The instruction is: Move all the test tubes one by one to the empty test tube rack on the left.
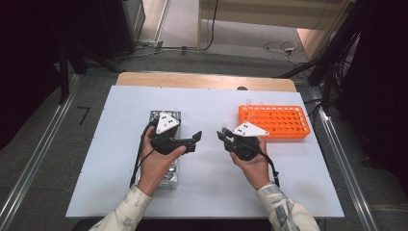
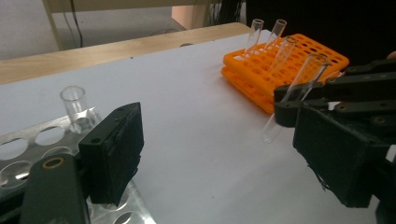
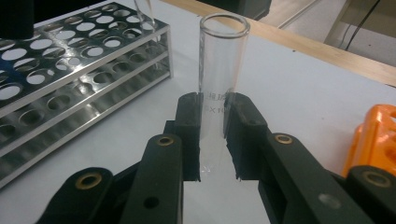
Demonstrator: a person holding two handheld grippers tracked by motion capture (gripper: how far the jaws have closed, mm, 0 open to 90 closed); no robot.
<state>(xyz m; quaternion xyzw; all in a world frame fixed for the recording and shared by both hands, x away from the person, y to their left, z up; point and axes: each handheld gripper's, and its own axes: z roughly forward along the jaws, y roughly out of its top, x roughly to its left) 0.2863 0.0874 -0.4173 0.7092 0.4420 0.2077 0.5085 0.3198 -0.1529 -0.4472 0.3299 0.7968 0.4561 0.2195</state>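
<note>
Clamped in our right gripper [image 3: 212, 140], jaws closed on it, stands a glass tube [image 3: 219, 70]; our left gripper [image 1: 196, 137] at nine o'clock gapes wide, empty.

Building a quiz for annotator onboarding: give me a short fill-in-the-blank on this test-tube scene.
1. The right hand-held gripper is shut on a clear glass ____.
2. The plastic rack at the table's right is coloured ____.
3. The left hand-held gripper stands ____, with nothing between its jaws.
4. The rack under the left hand is made of ____.

Missing words: test tube; orange; open; metal
</note>
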